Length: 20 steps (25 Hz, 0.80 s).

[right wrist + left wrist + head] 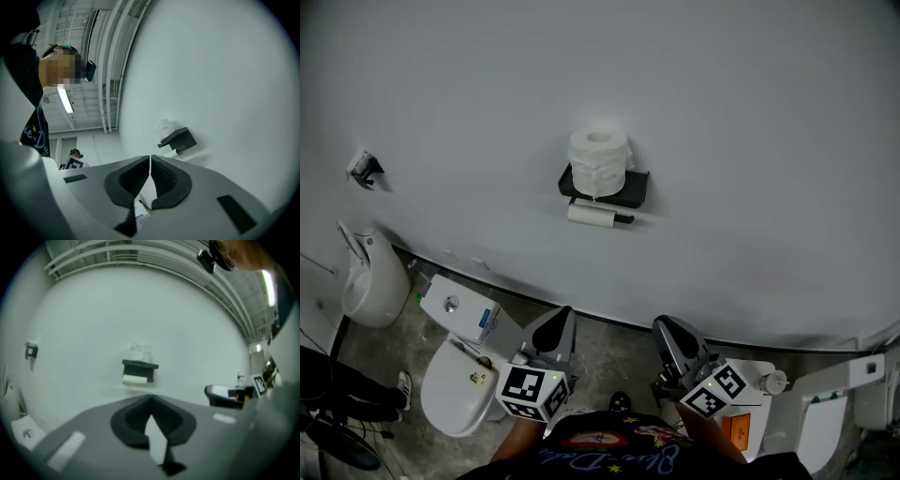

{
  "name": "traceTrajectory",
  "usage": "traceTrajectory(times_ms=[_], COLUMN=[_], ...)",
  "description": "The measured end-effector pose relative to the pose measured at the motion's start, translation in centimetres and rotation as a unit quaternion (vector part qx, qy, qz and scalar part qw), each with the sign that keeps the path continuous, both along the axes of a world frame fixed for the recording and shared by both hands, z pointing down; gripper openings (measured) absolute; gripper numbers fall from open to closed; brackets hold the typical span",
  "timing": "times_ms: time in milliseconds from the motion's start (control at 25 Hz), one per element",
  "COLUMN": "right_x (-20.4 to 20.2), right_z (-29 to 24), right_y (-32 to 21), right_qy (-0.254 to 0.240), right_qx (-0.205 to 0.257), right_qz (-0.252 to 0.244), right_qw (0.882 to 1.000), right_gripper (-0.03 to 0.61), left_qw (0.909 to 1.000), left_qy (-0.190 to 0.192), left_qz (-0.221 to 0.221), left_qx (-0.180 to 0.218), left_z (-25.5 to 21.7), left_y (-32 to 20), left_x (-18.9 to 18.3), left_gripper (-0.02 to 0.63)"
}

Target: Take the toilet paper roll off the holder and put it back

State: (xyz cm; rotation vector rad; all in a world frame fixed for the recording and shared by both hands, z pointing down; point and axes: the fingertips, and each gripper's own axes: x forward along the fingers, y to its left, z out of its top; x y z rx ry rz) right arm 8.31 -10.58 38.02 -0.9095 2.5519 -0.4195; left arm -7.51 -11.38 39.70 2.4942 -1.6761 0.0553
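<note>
Just blurry cursive on shirt point(619, 452)

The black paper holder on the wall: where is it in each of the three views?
Head view: holder upper centre, on the wall.
Left gripper view: holder near the centre.
Right gripper view: holder right of centre.
Shared landmark: the upright white roll on top.

Grey-bodied left gripper point(562, 317) and right gripper point(664, 326), dark ribbed pads point(164, 180) lining the jaws, white cube point(532, 392) of black square markers on each, dark shirt point(609, 452) with coloured script lettering
</note>
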Motion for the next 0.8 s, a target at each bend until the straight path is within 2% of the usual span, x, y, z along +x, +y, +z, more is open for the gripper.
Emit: traceTrajectory(times_ms=[120, 200, 280, 480, 640, 720, 800], right_x=[1.0, 1.4, 1.5, 1.7, 1.1, 0.5, -0.6], right_z=[1.2, 1.5, 1.4, -0.7, -1.6, -3.2, -6.8], right_y=[-2.0, -2.9, -3.7, -5.0, -6.3, -7.0, -7.9], right_qy=[0.007, 0.005, 0.006, -0.006, 0.012, 0.020, 0.034], right_qx=[-0.021, -0.029, -0.029, -0.008, 0.017, 0.049, 0.103], right_qz=[0.016, 0.026, 0.039, 0.070, 0.079, 0.067, 0.042], right_qw=[1.000, 0.999, 0.999, 0.998, 0.997, 0.996, 0.993], right_gripper=[0.017, 0.018, 0.018, 0.018, 0.018, 0.018, 0.018], left_qw=[0.9967, 0.9898, 0.9848, 0.9907, 0.9896, 0.9902, 0.9907], left_qy=[0.081, 0.141, 0.171, 0.121, 0.118, 0.111, 0.104], left_qz=[0.010, 0.018, 0.028, 0.062, 0.082, 0.084, 0.086], left_qx=[0.003, -0.007, -0.012, -0.005, -0.006, -0.009, -0.014], left_z=[-0.3, -0.4, -0.7, -1.6, -1.6, -1.3, -1.0], left_y=[-3.9, -6.1, -7.9, -10.3, -11.0, -11.1, -11.1], left_x=[0.1, -0.1, -0.1, 0.8, 1.1, 0.8, 0.5], left_gripper=[-0.003, -0.003, -0.003, -0.003, -0.003, -0.003, -0.003])
